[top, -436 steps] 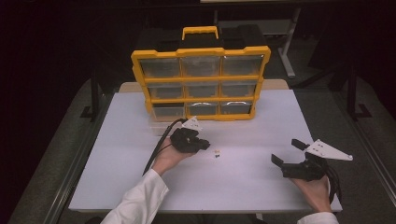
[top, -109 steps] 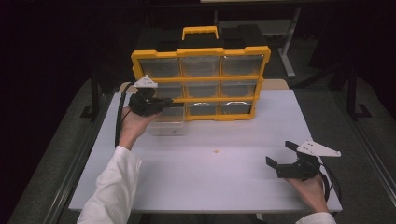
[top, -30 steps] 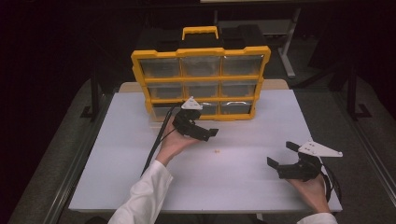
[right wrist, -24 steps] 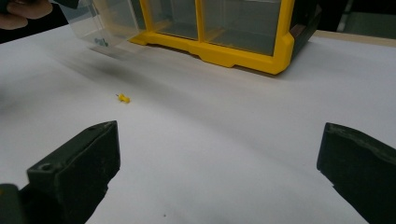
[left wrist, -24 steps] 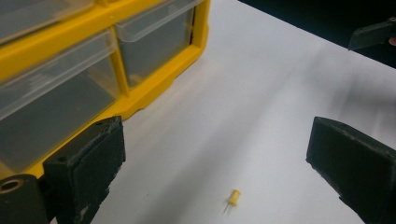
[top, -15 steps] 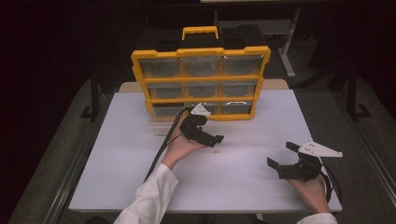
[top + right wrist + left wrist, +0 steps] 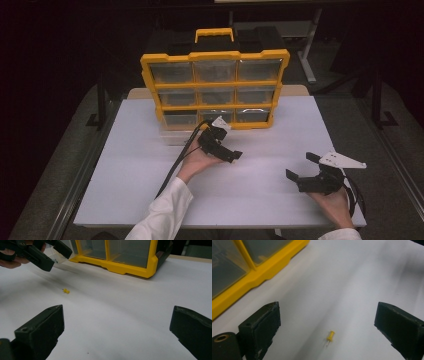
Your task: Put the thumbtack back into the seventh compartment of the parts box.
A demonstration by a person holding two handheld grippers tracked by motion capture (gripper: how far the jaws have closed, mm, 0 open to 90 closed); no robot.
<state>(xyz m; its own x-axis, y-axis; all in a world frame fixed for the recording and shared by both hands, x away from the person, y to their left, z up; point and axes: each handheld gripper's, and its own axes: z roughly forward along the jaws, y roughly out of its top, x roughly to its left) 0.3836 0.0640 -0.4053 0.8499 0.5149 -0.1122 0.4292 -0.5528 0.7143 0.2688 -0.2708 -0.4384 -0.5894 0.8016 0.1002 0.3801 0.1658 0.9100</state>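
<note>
A white tabletop [image 7: 150, 165] carries a yellow organizer case [image 7: 215, 90] standing upright at its far side, its clear-fronted drawers facing the person, with a clear drawer [image 7: 172, 137] lying on the tabletop just in front of its lower left corner. The left gripper [image 7: 232, 156] hangs released, jaws spread wide, over the middle of the tabletop near the case's base, while the right gripper [image 7: 298, 168] rests well apart at the near right, likewise released and holding nothing. A small yellow pushpin [image 7: 330, 336] lies on its side on the bare tabletop between the left gripper's spread jaws, untouched by either.
</note>
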